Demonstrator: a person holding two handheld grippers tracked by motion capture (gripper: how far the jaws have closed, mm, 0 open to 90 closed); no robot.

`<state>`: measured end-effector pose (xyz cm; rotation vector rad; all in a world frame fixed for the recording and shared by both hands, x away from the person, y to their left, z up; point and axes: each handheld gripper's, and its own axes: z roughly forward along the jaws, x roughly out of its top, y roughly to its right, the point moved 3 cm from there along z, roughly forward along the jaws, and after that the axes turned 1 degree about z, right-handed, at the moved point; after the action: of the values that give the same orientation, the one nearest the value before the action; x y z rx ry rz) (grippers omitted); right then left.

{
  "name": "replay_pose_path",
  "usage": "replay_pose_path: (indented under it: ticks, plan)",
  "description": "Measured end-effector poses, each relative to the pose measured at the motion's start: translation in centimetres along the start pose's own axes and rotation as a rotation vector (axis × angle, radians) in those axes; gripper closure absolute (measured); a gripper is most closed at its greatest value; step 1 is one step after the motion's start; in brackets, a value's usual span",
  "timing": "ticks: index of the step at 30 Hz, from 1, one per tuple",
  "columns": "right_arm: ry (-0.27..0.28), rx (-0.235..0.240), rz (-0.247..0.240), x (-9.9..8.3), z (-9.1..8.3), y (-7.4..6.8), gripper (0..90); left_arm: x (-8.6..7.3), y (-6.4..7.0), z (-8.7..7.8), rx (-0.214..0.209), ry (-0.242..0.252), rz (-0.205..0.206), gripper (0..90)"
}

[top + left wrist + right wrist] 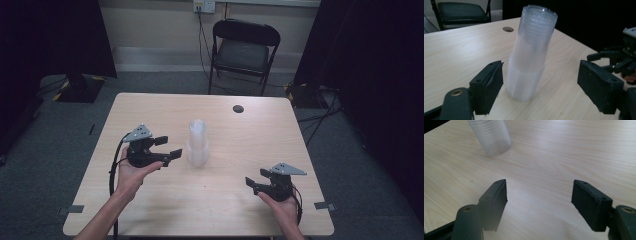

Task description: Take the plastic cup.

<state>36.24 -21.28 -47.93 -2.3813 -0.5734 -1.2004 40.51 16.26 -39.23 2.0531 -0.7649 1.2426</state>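
High view: pale wood worktop (220, 200) on grey carpet, folding chair (243, 50) behind, cable hole (238, 108) near the far edge; stack of clear cups (198, 142) upright mid-worktop, left gripper (165, 148) just beside it, right gripper (254, 183) well apart. Left gripper view: jaws wide, flanking the stack without touching. Right gripper view: jaws wide over bare wood, stack beyond.

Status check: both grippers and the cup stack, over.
Left gripper open, jaws beside the stack of clear plastic cups, not touching. Right gripper open, empty, well clear. Nothing blocking.
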Motion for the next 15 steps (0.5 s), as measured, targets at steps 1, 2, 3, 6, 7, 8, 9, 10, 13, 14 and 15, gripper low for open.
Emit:
replay_pose_path:
  ticks: [1,2,3,6,7,8,9,10,13,14,15]
  plan:
    - [0.0,0.004,-0.005,0.0,0.0,-0.1,28.4,0.3,0.2,0.1,0.01,-0.002,0.02,19.7]
    - [0.0,0.004,-0.005,0.0,0.0,-0.1,28.4,0.6,0.3,0.3,0.01,0.002,0.027,19.7]
    - [0.001,0.006,-0.006,0.0,0.0,-0.1,28.2,0.9,0.5,0.5,0.011,0.009,0.037,19.4]
    - [0.005,0.02,0.009,0.0,-0.1,-0.2,27.8,1.6,0.6,1.1,0.01,0.022,0.052,19.3]
    - [0.004,0.022,0.01,0.0,-0.1,-0.3,27.7,1.6,0.6,1.1,0.01,0.022,0.052,19.3]
    - [0.005,0.02,0.004,0.0,-0.1,-0.3,27.7,1.8,0.7,1.5,0.008,0.037,0.046,19.3]
    - [0.004,0.022,0.001,0.0,-0.1,-0.3,27.7,2.0,0.6,1.8,0.008,0.031,0.047,19.4]
    - [0.002,0.026,-0.001,0.0,-0.1,-0.3,27.8,2.0,0.6,1.8,0.008,0.031,0.047,19.9]
    - [-0.003,0.032,-0.007,0.0,0.0,-0.4,28.1,2.4,0.6,2.5,0.007,0.039,0.047,20.9]
    - [-0.004,0.034,-0.005,0.0,0.0,-0.4,28.3,2.6,0.5,2.8,0.012,0.038,0.058,20.9]
    - [-0.006,0.036,-0.009,0.0,0.0,-0.5,28.3,2.8,0.6,3.0,0.011,0.043,0.062,19.8]
